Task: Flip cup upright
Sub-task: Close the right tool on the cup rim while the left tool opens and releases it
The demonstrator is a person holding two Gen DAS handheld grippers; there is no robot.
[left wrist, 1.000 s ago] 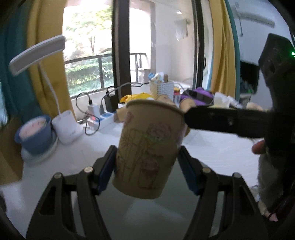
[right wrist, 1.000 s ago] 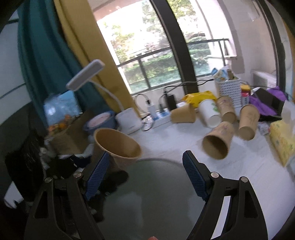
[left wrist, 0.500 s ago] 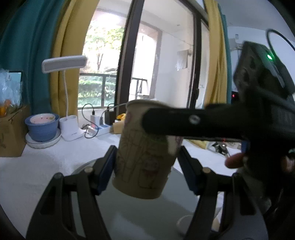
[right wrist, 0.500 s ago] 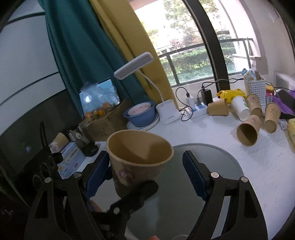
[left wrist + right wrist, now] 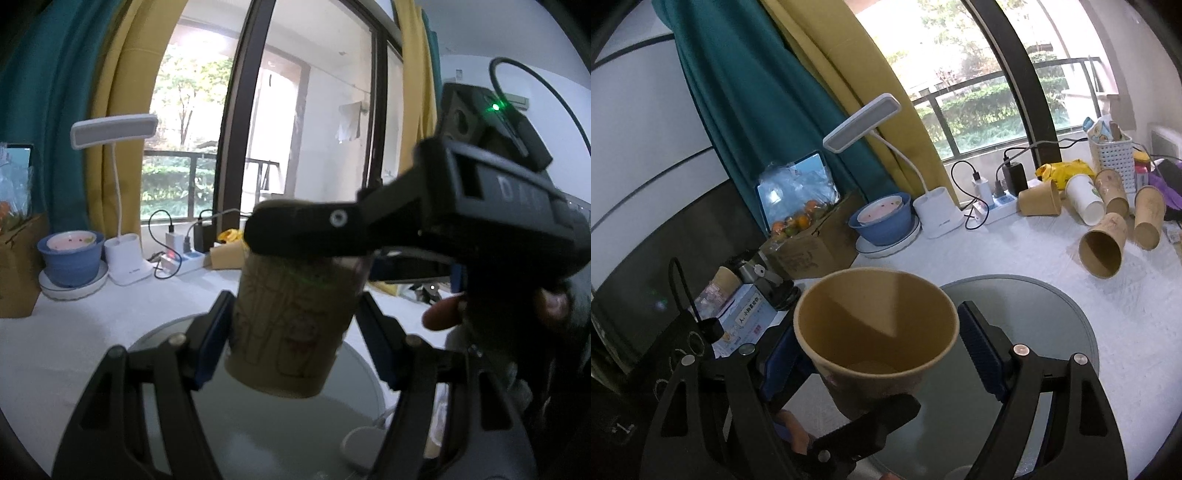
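A brown paper cup (image 5: 291,325) with a printed drawing stands upright, mouth up, between the blue pads of my left gripper (image 5: 295,332), which is shut on its lower wall and holds it above a round grey glass plate (image 5: 258,435). In the right wrist view the same cup (image 5: 875,339) shows its open mouth and sits between the fingers of my right gripper (image 5: 882,358), whose jaws stand wide around the rim without clearly pressing it. The right gripper's body (image 5: 461,221) crosses over the cup's rim in the left wrist view.
Several more paper cups (image 5: 1104,243) lie on the white table (image 5: 1027,254) at the right. A white desk lamp (image 5: 938,218), a blue bowl on a plate (image 5: 882,221), a power strip (image 5: 997,206), a cardboard box (image 5: 809,243) and a white basket (image 5: 1112,158) line the window side.
The right gripper has moved in so its fingers now flank the cup's rim. The left gripper still holds the cup upright over the glass plate.
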